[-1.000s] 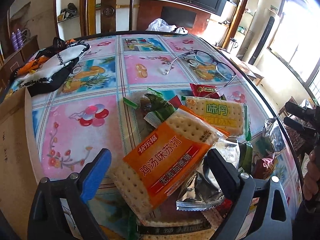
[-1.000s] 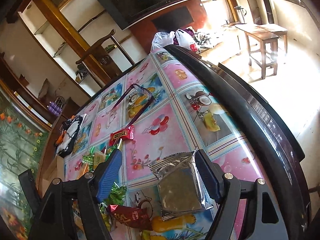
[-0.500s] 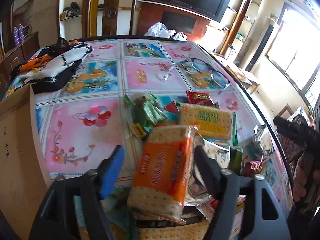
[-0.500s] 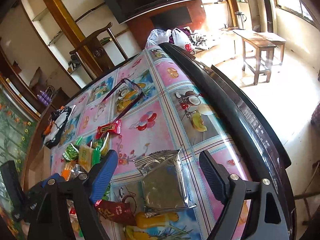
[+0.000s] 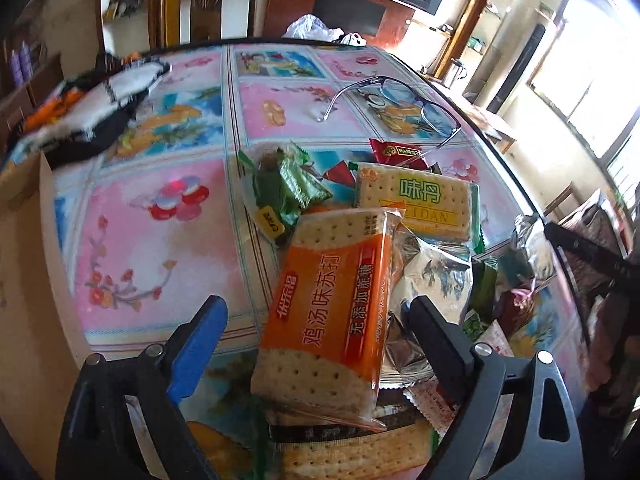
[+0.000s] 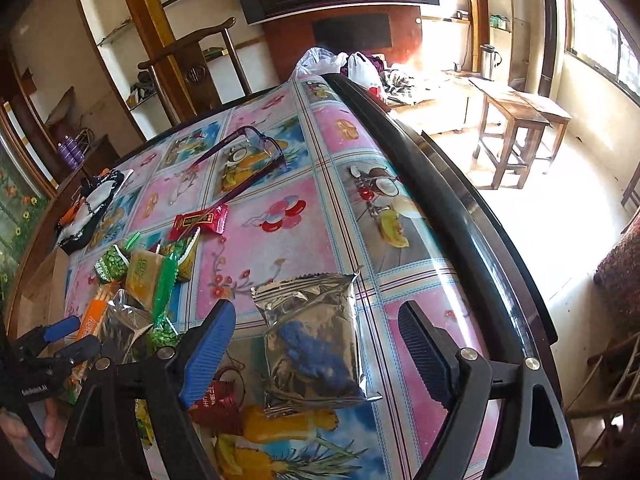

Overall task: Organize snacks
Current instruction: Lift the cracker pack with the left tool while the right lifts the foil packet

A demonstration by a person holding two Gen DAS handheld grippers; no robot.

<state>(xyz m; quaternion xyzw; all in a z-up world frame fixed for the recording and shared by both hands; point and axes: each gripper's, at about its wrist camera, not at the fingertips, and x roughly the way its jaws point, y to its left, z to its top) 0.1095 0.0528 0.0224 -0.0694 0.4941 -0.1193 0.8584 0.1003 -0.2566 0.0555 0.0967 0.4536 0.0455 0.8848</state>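
Note:
An orange cracker pack (image 5: 332, 312) lies on a heap of snacks on the table, between the fingers of my open left gripper (image 5: 316, 336), which do not touch it. Behind it lie a yellow-green cracker pack (image 5: 418, 202), green packets (image 5: 286, 190) and a red packet (image 5: 400, 152). My right gripper (image 6: 316, 344) is open around a silver foil bag (image 6: 316, 336) that lies flat near the table's right edge. The left gripper shows in the right wrist view (image 6: 60, 340) beside the orange pack (image 6: 94, 316).
A cardboard box (image 5: 20, 280) stands at the table's left edge. Eyeglasses (image 5: 400, 104) lie behind the heap. A black, white and orange cloth (image 5: 92, 108) lies at the far left. The dark table rim (image 6: 460, 208) runs along the right.
My left gripper has swung so the orange pack now lies lengthwise between its fingers. My right gripper has moved forward over the foil bag.

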